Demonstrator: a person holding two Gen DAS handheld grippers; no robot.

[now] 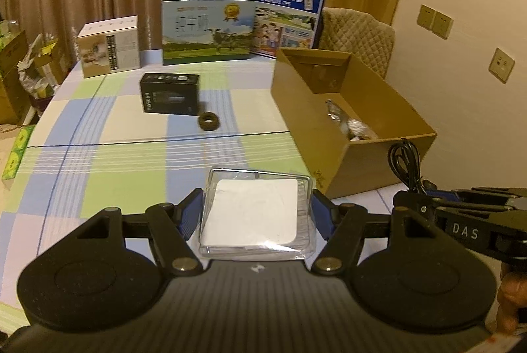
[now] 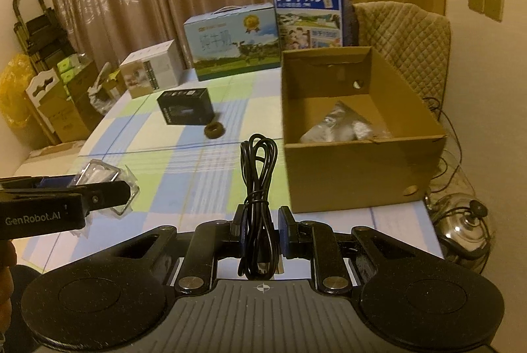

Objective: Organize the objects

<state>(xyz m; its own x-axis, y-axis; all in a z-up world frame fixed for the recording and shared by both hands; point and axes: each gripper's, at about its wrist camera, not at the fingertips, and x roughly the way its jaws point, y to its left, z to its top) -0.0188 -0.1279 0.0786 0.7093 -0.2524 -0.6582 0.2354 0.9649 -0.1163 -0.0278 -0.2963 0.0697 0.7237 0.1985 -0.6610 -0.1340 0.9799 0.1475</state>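
My left gripper (image 1: 257,208) is shut on a clear plastic case (image 1: 257,214) with a white card inside, held above the checked tablecloth (image 1: 131,155). My right gripper (image 2: 260,228) is shut on a coiled black cable (image 2: 258,175), whose loops stand up between the blue pads. An open cardboard box (image 2: 349,175) stands on the table's right side, just ahead of the cable; a silvery bag (image 2: 339,122) lies in it. In the left wrist view the same cardboard box (image 1: 369,162) is to the right of the case, with the right gripper (image 1: 425,191) and cable (image 1: 403,162) beside it.
A black carton (image 1: 169,93) and a dark ring-shaped piece (image 1: 209,121) lie mid-table. At the back stand a white carton (image 1: 110,46), a milk carton with handle (image 1: 207,27) and a blue milk box (image 1: 288,13). A padded chair (image 2: 405,37) stands behind the box; a kettle (image 2: 461,221) sits low right.
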